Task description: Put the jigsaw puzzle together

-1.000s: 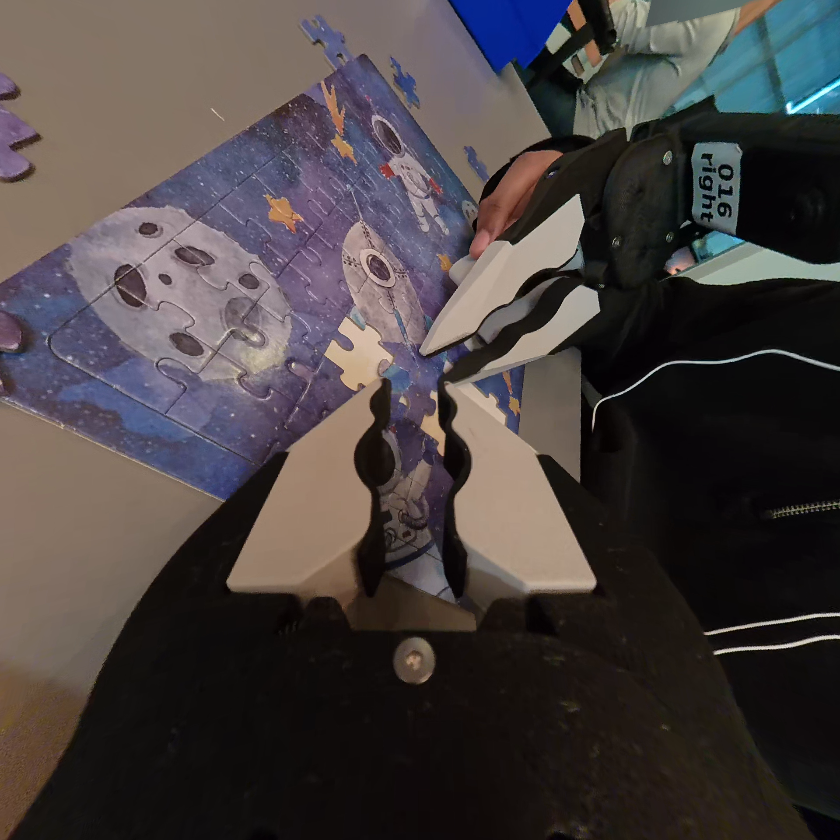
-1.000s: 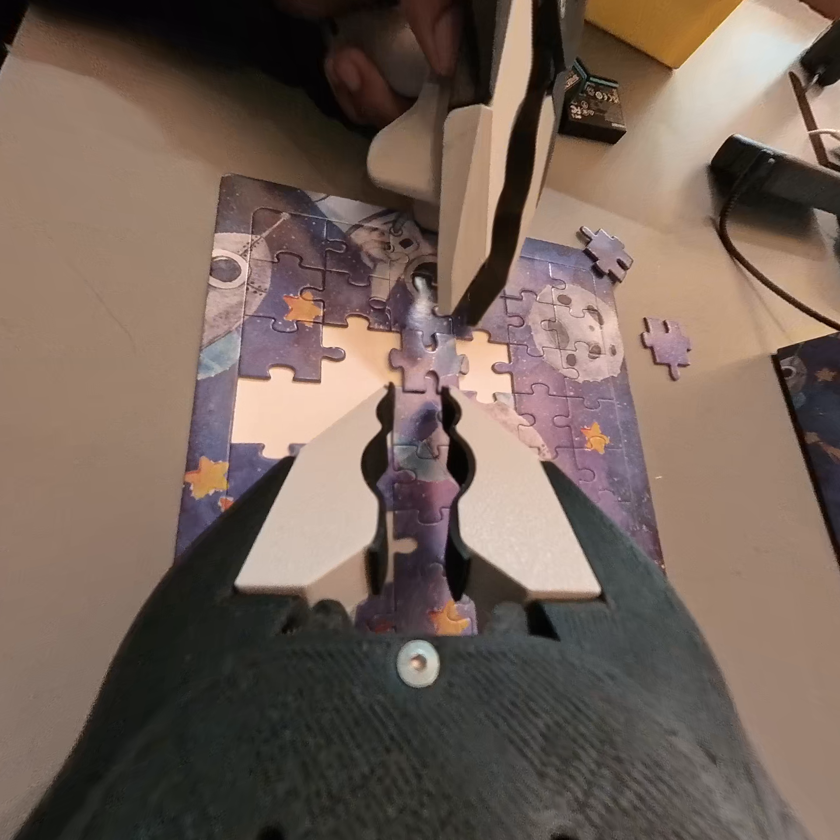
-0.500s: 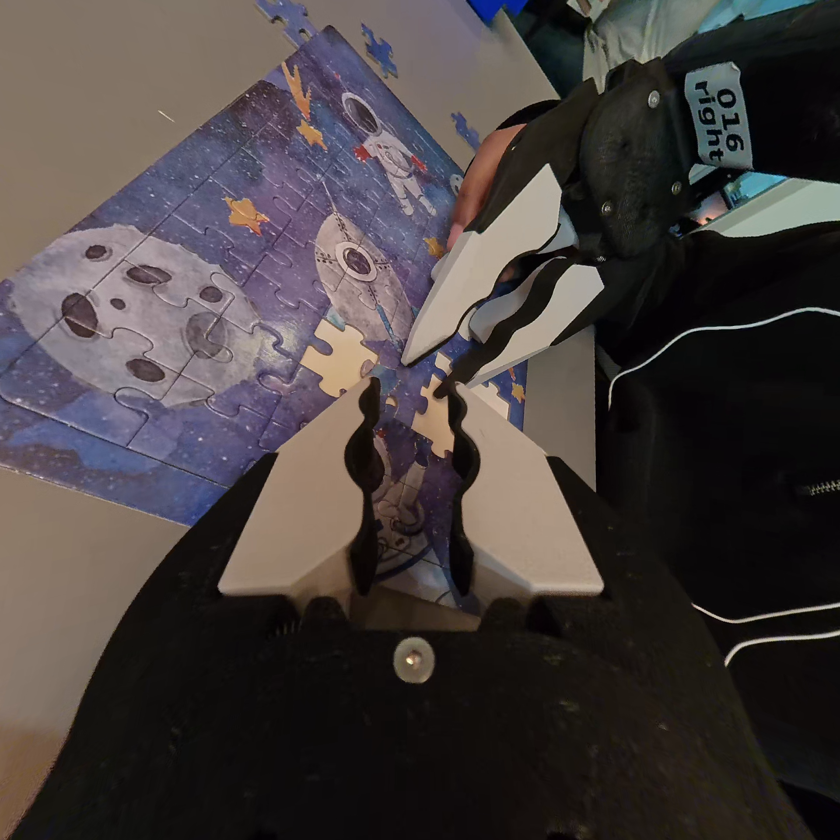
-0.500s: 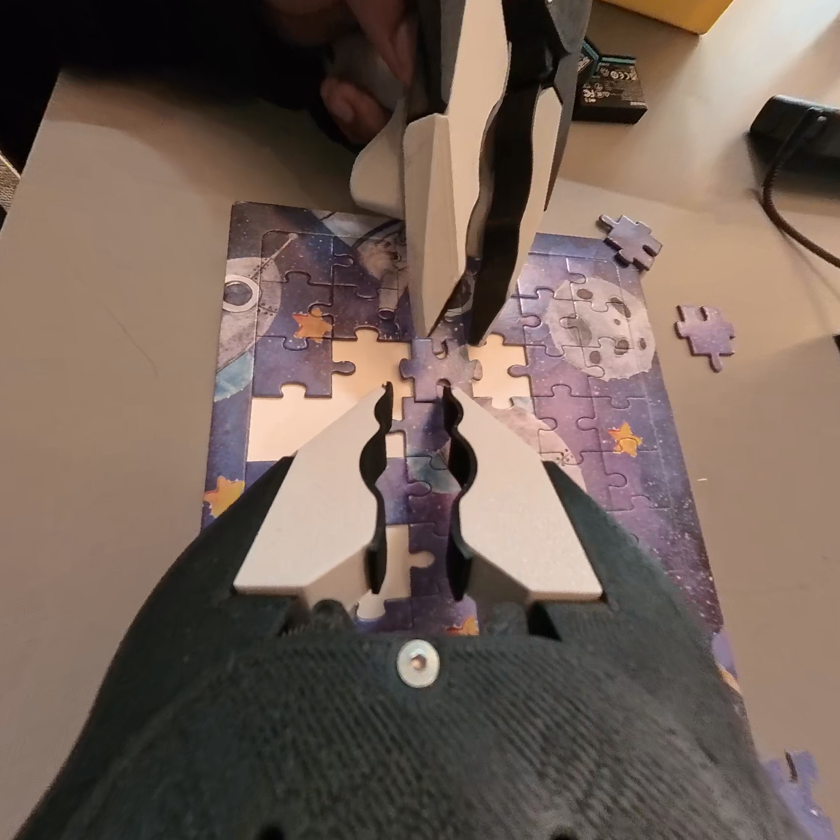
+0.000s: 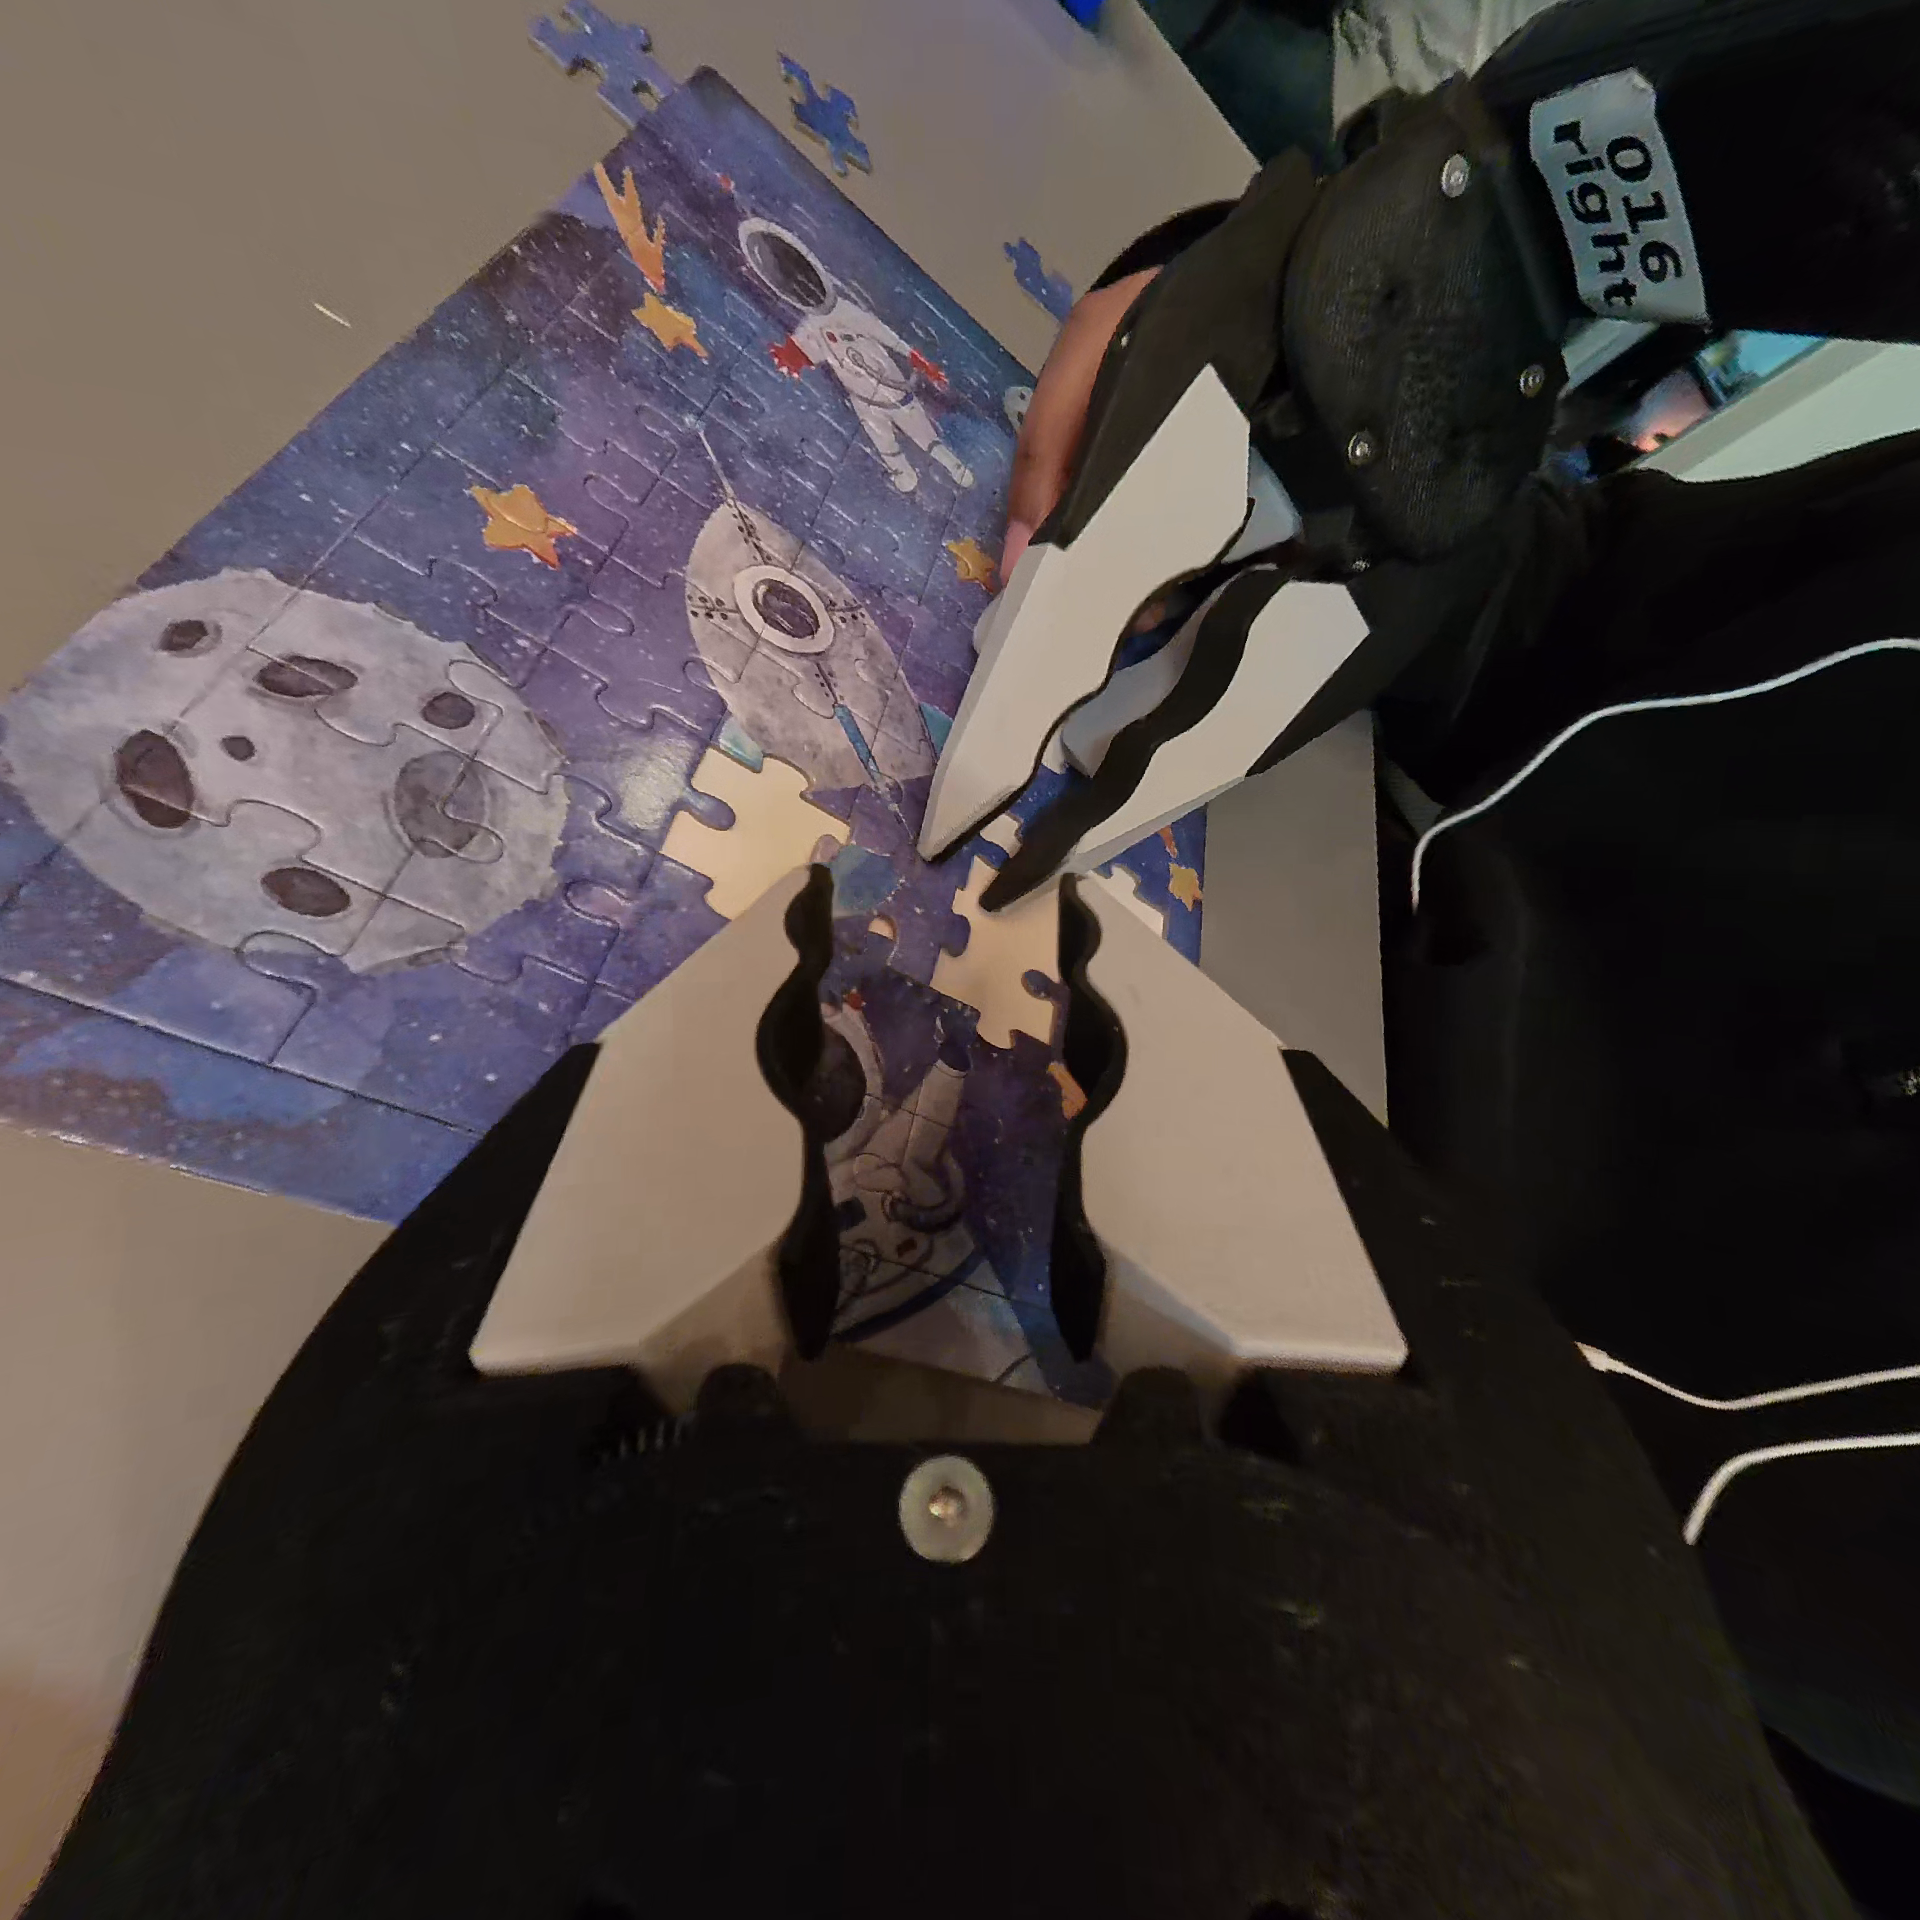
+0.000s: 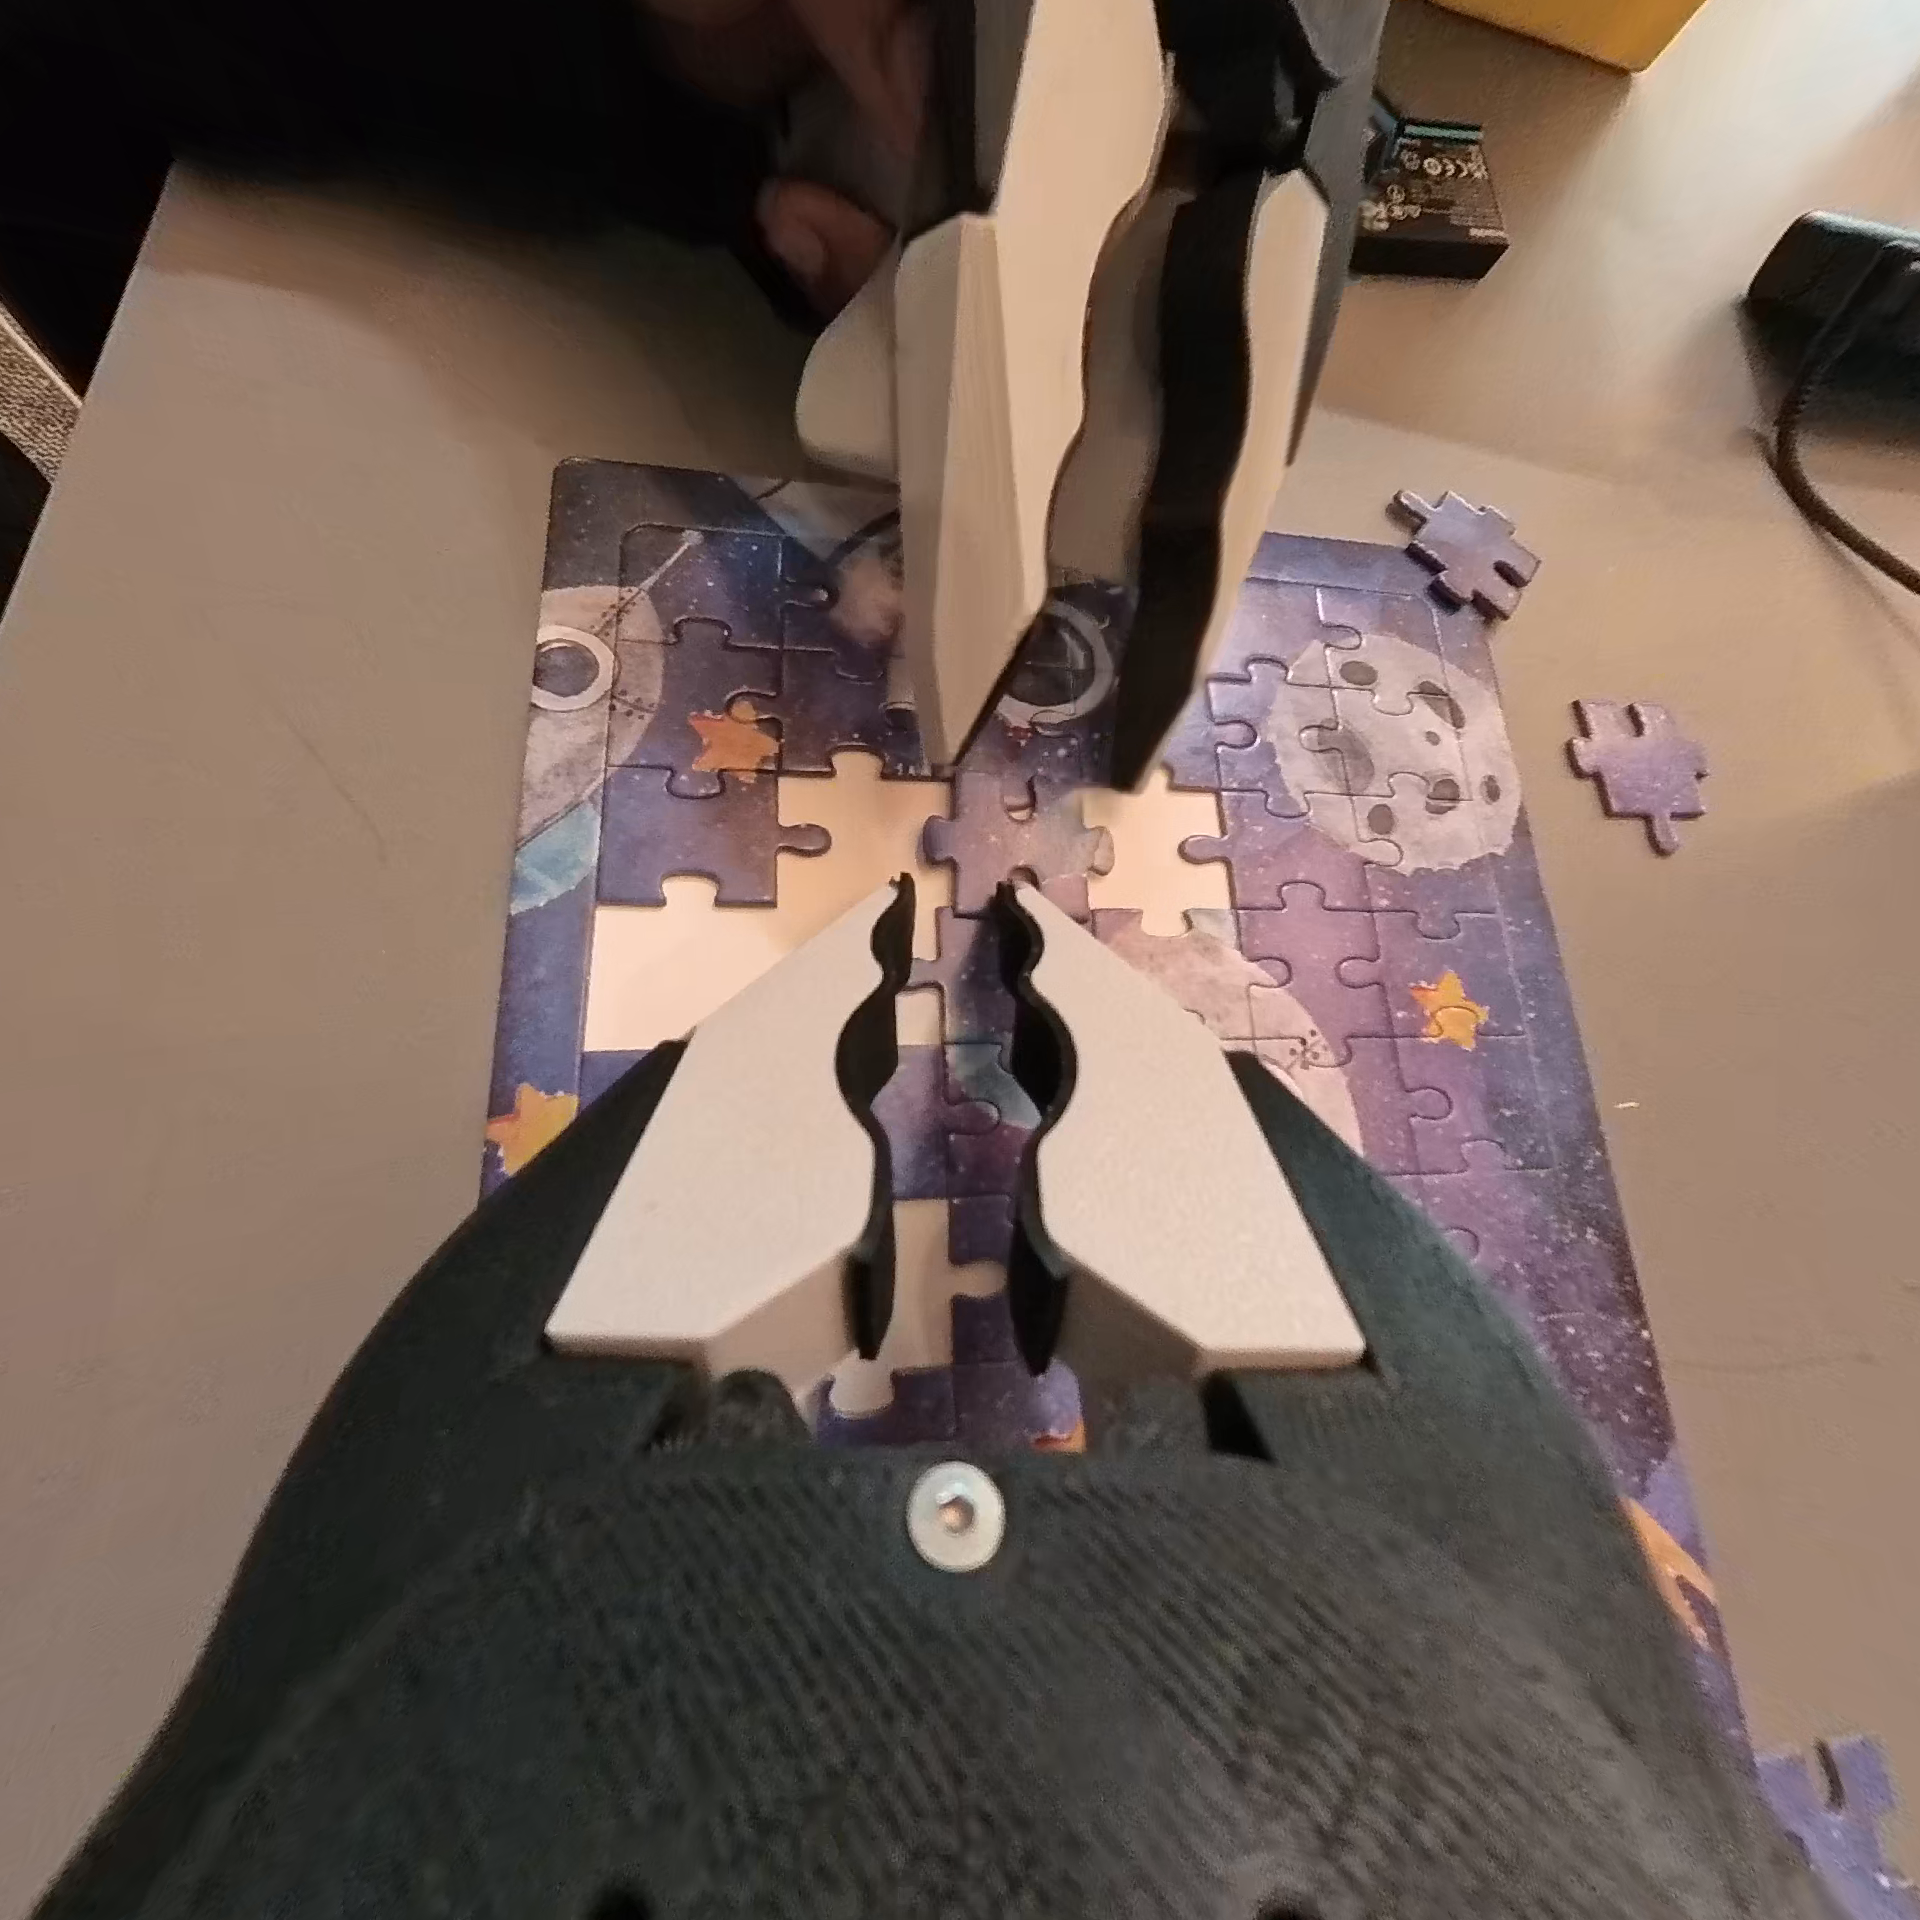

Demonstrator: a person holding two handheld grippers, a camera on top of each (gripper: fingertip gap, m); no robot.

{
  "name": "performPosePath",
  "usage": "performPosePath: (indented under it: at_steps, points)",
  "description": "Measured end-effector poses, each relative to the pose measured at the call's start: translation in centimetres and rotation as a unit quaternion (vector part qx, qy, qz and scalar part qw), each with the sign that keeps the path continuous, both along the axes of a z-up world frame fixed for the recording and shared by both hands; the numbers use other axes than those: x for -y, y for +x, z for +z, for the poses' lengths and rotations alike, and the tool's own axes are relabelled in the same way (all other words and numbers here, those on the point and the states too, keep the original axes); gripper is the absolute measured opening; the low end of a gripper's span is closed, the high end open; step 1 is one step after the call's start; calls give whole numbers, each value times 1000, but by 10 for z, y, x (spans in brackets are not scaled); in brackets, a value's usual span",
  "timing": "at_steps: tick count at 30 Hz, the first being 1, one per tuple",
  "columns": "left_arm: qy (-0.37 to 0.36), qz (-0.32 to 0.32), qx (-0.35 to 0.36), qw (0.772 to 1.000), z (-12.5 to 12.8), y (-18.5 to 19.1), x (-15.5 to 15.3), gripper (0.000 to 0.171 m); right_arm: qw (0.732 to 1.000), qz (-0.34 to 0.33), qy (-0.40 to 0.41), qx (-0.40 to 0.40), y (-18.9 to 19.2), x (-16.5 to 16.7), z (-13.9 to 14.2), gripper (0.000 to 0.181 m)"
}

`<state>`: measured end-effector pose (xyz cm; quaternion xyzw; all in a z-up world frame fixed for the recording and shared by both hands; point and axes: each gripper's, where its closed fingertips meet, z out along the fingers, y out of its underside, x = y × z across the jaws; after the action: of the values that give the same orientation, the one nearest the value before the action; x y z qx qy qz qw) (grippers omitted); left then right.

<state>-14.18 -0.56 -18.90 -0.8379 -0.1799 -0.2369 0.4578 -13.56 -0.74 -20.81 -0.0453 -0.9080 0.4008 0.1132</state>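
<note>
The space jigsaw puzzle [image 6: 1455, 1091] lies flat on the grey table, and also shows in the left wrist view [image 5: 416, 582]. It has several cream gaps. One purple piece [image 6: 1008, 831] lies in the board between two gaps. My left gripper [image 5: 945, 894] is open and empty, and its tips [image 6: 1039, 769] stand over the far edge of that piece. My right gripper [image 6: 954, 888] is open a little and empty, with its tips at the near edge of the same piece. It comes in from the right in the left wrist view [image 5: 966, 873].
Loose purple pieces lie right of the board [image 6: 1465, 556] [image 6: 1642, 774] and at its far corner [image 5: 826, 114]. A black box [image 6: 1423, 197] and a black device with a cable [image 6: 1849, 281] sit at the back right. A person in a black jacket [image 5: 1662, 1039] stands at the table edge. My two grippers' fingertips are within a few centimetres of each other. The space jigsaw puzzle [image 6: 1455, 1091] is about 9 cm from my left fingertips. Seen from the left wrist view [image 5: 571, 483] as well.
My left gripper's jaws have opened wider and its tips now straddle the purple piece. My right gripper's jaws have narrowed slightly. Both grippers still meet over the middle of the board.
</note>
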Motion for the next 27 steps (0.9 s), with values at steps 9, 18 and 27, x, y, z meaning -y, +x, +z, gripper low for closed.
performPosePath:
  at_steps: [9, 18, 27]
  points:
    - [35, 73, -49, 996, 15, -30, 9, 40, 1000, 1, 1, 3, 1, -1, 0, 15]
    - [62, 96, -48, 992, 24, -36, 11, 38, 1000, -26, -6, -1, -11, 1, 2, 35]
    - [54, 90, -51, 993, 21, -34, 7, 37, 997, -35, -12, 72, -11, 7, -2, 32]
